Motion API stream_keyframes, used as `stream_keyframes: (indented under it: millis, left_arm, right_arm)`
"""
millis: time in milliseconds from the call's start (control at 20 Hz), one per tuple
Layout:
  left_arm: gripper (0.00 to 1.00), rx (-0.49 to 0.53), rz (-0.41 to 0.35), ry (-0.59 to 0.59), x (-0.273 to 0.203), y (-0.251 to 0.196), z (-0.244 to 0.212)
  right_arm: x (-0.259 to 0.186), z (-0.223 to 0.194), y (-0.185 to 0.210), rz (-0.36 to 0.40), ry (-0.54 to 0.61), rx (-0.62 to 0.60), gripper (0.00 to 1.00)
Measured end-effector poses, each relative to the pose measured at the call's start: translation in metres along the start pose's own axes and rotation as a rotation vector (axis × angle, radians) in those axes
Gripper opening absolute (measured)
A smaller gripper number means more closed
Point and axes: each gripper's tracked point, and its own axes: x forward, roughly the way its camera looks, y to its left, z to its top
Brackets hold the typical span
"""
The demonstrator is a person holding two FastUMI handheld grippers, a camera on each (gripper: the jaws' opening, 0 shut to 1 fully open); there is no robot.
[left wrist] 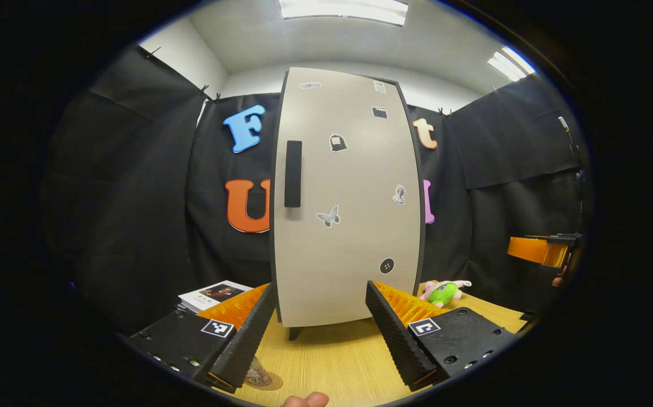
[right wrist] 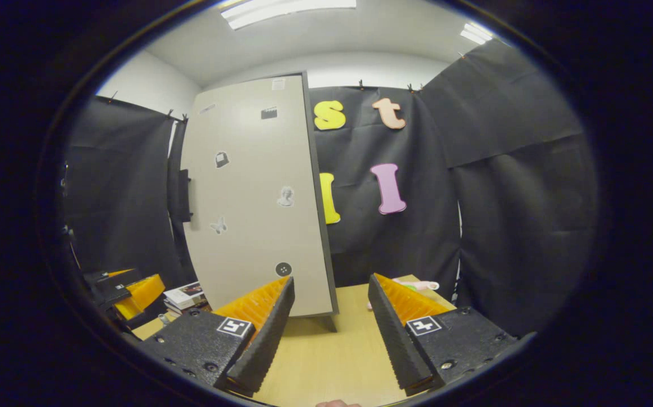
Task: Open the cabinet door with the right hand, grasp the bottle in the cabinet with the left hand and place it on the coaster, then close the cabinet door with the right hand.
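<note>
Cabinet door (left wrist: 349, 198) is shut & stands upright on the wood table (left wrist: 332, 362), straight ahead of your L gripper (left wrist: 320, 333). Near first: L fingers spread wide, nothing between them; coaster (left wrist: 263, 377) lies on the table just by the L finger. Your R gripper (right wrist: 329, 333) is also spread wide w/ nothing held, facing the door's R edge. Farther back: black handle (left wrist: 293, 173) on the door's L side, books (left wrist: 213, 295) to the L, green plush toy (left wrist: 444, 291) to the R.

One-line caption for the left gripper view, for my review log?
Open left gripper faces the closed cabinet door and its black handle; coaster on the table.
</note>
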Motion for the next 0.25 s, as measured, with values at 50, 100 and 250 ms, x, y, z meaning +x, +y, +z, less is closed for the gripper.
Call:
stream_keyframes:
  millis: [50,100,250]
  left_arm:
    - [0.96,0.000,0.000,-0.001,0.0002,0.0005,0.0001]
    - [0.96,-0.001,-0.001,-0.001,0.0001,0.0001,-0.0005]
    - [0.96,-0.002,-0.001,-0.006,0.0001,-0.0008,0.0022]
  right_arm:
    - [0.0003,0.0003,0.0003,0.000,0.000,-0.004,0.85]
    - [-0.0003,0.0009,0.0014,0.001,-0.002,-0.005,0.85]
    - [-0.0012,0.0016,0.0021,0.003,-0.007,0.001,0.86]
